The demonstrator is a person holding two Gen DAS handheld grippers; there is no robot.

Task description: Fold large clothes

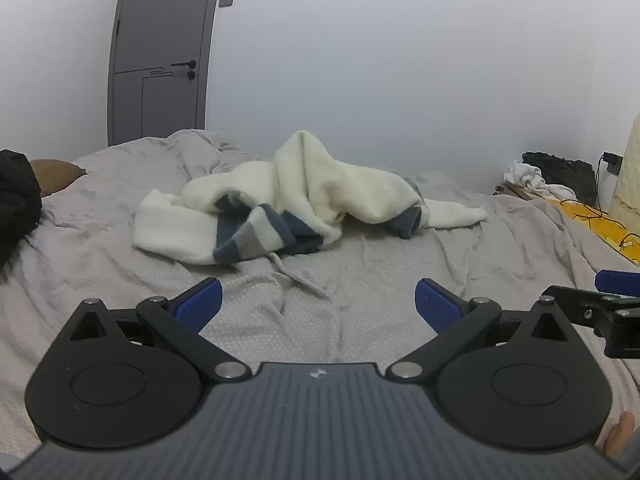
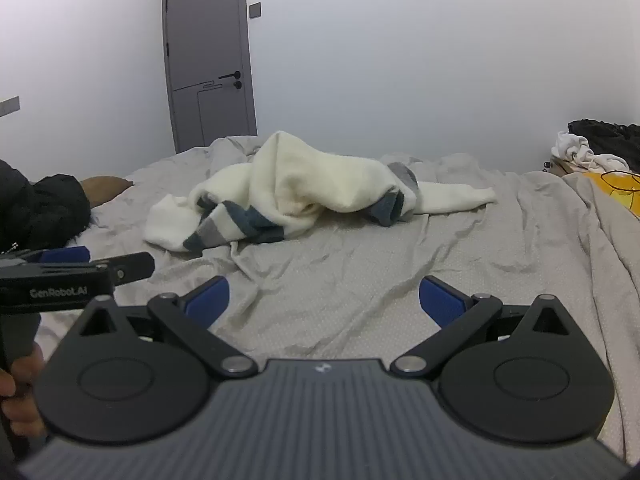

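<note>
**A:** What lies ahead of the right gripper (image 2: 324, 300)?

**B:** Its blue fingers (image 2: 208, 300) are spread wide with nothing between them, above a wrinkled grey bed sheet (image 2: 360, 272). Further back a crumpled cream sweater (image 2: 304, 188) with navy and grey stripes lies in a heap on the bed, well apart from the fingers.

**A:** And around it?

**B:** The left gripper (image 2: 76, 264) reaches in at the left edge, held by a hand (image 2: 20, 384). A closed grey door (image 2: 208, 60) stands in the white wall behind.
</note>
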